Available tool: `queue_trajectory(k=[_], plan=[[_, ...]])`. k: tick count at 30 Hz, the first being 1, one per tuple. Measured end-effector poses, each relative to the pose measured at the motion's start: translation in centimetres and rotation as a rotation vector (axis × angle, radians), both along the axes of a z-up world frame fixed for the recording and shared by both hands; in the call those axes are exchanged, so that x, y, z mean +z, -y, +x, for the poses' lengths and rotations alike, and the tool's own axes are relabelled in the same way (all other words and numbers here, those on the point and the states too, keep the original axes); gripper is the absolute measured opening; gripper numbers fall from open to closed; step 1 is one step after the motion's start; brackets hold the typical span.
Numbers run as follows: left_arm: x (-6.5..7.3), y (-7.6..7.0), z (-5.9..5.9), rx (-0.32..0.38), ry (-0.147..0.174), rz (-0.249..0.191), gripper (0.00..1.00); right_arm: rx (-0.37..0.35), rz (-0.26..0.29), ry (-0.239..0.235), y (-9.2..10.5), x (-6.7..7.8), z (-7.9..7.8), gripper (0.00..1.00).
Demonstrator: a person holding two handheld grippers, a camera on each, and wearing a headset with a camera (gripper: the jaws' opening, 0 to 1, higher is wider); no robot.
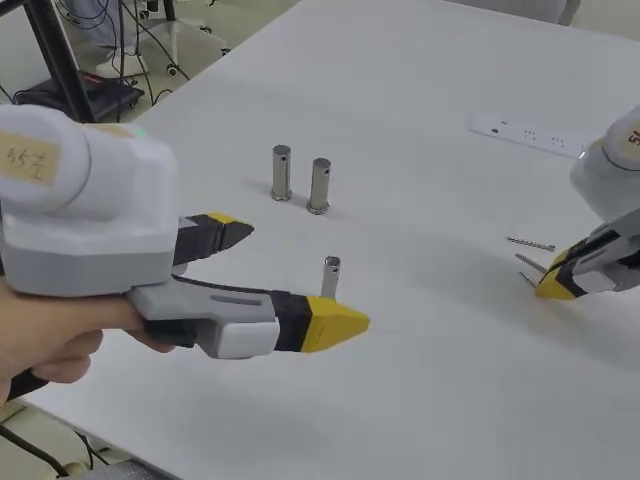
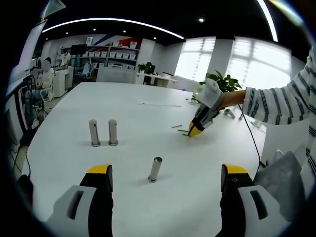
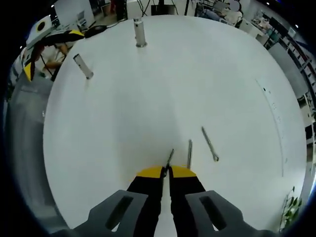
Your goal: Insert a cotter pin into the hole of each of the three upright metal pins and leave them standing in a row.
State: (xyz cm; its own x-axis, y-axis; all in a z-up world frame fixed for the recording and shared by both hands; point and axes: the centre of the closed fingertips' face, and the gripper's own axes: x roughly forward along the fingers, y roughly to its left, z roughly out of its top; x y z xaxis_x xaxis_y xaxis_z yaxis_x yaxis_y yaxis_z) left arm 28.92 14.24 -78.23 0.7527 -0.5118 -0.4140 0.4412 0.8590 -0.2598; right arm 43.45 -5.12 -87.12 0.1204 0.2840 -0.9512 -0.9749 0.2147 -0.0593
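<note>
Three upright metal pins stand on the white table: two side by side (image 1: 281,172) (image 1: 319,185), and a third (image 1: 330,277) nearer me. My left gripper (image 1: 295,280) is open, its yellow-tipped jaws on either side of the near pin (image 2: 155,169) and a little short of it. Far to the right, my right gripper (image 1: 556,284) is down at the table, shut on a cotter pin (image 3: 169,158) that sticks out past its tips. Two more cotter pins (image 3: 189,153) (image 3: 209,143) lie loose just beyond it.
A white power strip (image 1: 525,133) lies at the far right of the table (image 1: 420,400). The table's left edge runs close behind the two far pins, with floor, cables and a dark stand (image 1: 60,70) beyond it.
</note>
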Motion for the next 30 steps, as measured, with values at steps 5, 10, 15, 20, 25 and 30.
queue_trajectory(k=[5, 10, 15, 20, 25, 30], plan=[[-0.1, 0.1, -0.1, -0.008, 0.003, 0.001, 0.88, 0.017, -0.024, 0.026, 0.0, 0.0, 0.1, 0.04], [-0.2, 0.2, -0.2, -0.012, 0.007, 0.001, 0.87, 0.009, -0.029, 0.052, 0.1, 0.0, 0.1, 0.03], [-0.2, 0.1, -0.1, -0.016, 0.006, -0.001, 0.86, -0.008, -0.019, 0.078, 0.1, 0.1, 0.2, 0.03], [-0.4, 0.5, -0.5, -0.041, -0.003, 0.001, 0.85, 0.053, -0.039, 0.137, -0.1, 0.1, 0.1, 0.02], [-0.5, 1.0, -0.8, -0.066, -0.008, 0.002, 0.82, 0.066, -0.033, 0.179, -0.3, 0.2, -0.4, 0.02], [-0.2, 1.2, -0.7, -0.074, 0.013, 0.005, 0.77, 0.105, -0.046, 0.208, -0.2, 0.7, -1.2, 0.02]])
